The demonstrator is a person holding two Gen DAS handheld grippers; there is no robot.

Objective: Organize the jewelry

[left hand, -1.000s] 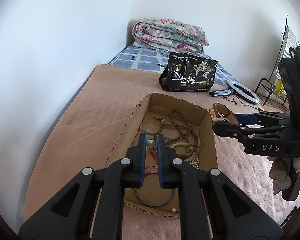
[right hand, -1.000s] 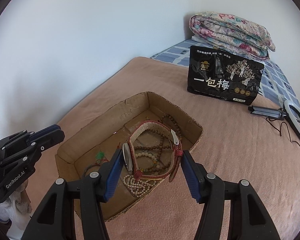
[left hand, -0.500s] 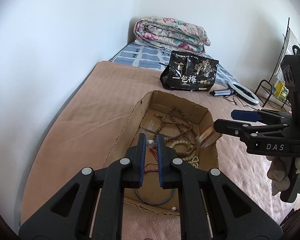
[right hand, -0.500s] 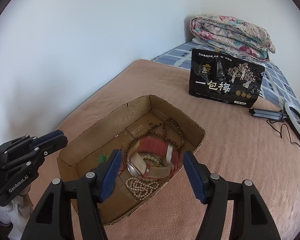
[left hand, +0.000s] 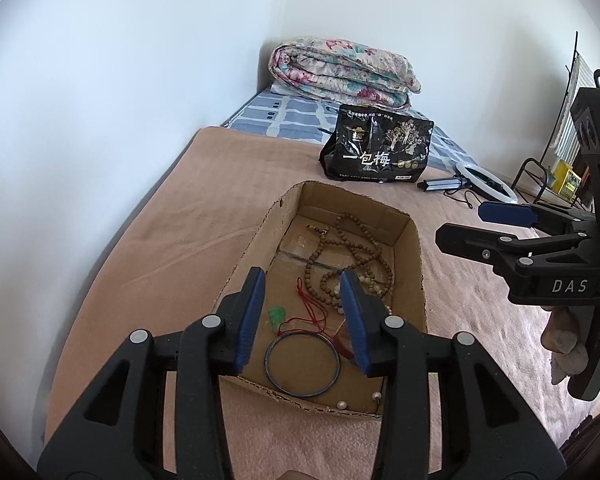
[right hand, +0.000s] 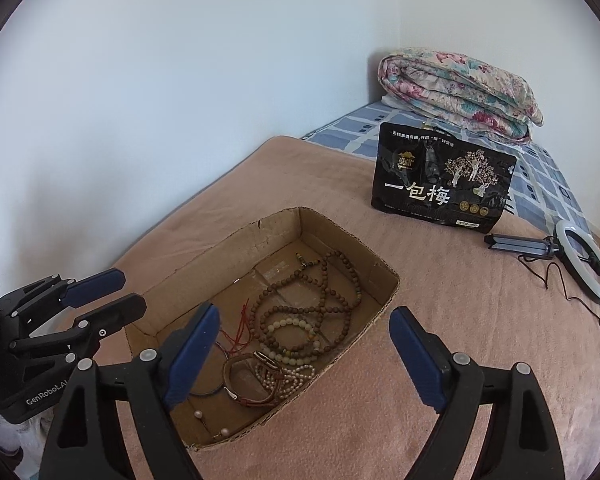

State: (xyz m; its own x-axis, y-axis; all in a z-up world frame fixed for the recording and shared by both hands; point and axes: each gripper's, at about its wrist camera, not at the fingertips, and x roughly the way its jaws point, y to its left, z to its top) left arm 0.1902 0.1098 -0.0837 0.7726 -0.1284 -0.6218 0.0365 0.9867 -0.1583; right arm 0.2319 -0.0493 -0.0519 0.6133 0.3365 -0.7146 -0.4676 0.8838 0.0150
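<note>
An open cardboard box (left hand: 256,244) (right hand: 384,276) lies on the pink blanket. Inside are brown bead necklaces (left hand: 354,248) (right hand: 324,292), a dark bangle (left hand: 302,364), a green pendant on red cord (left hand: 277,314), a pearl strand (right hand: 290,374) and a red leather watch (right hand: 246,380). My left gripper (left hand: 304,312) is open and empty above the box's near end. My right gripper (right hand: 304,354) is open wide and empty above the box's near right corner; it also shows in the left wrist view (left hand: 484,224).
A black snack bag (left hand: 376,148) (right hand: 440,178) stands behind the box. A folded floral quilt (left hand: 340,68) (right hand: 460,84) lies at the far end by the wall. A ring light with cable (right hand: 584,264) lies at the right. A wall runs along the left.
My right gripper opened and dropped the red watch into the box, then pulled back. My left gripper opened from shut and let go of the red cord pendant.
</note>
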